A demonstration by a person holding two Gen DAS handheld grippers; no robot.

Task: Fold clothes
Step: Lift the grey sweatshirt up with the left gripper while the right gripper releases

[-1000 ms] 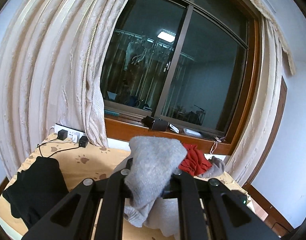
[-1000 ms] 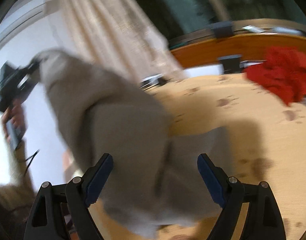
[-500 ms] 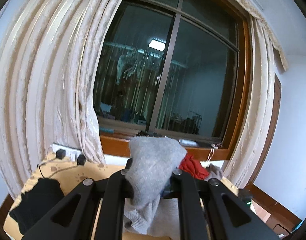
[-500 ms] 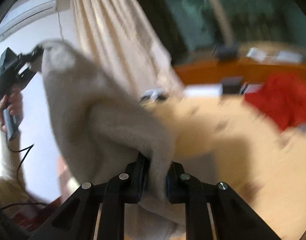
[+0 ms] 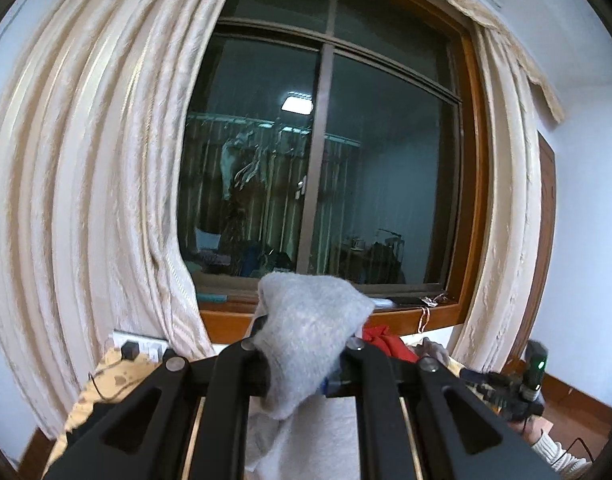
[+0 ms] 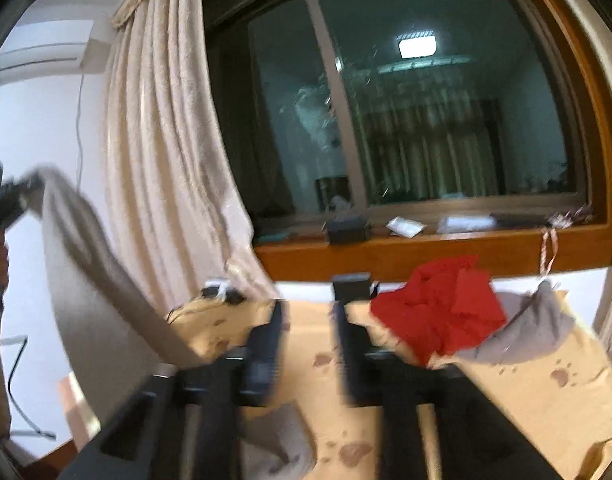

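Left wrist view: your left gripper point(image 5: 302, 354) is clamped on a bunched corner of the grey knit garment point(image 5: 309, 320), which bulges up between its fingers while the rest hangs below and behind them, lifted well above the bed point(image 5: 106, 376). Just past the right finger peeks the red garment point(image 5: 385, 340); far to the right, lower down, the right gripper point(image 5: 505, 392) shows in a hand.

Right wrist view: the right gripper point(image 6: 306, 332) has its fingers slightly apart with only the patterned bed point(image 6: 545, 380) showing between them, so it holds nothing here. The grey knit garment point(image 6: 86, 280) stretches up and away to its left, toward the left gripper point(image 6: 10, 204). Ahead and to the right lie the red garment point(image 6: 441, 316) and a grey cloth point(image 6: 525, 332).

To do this well, I judge you should keep the left clamp firm, catch a matching corner with the right gripper, and pull the edge taut before lowering the knit flat.
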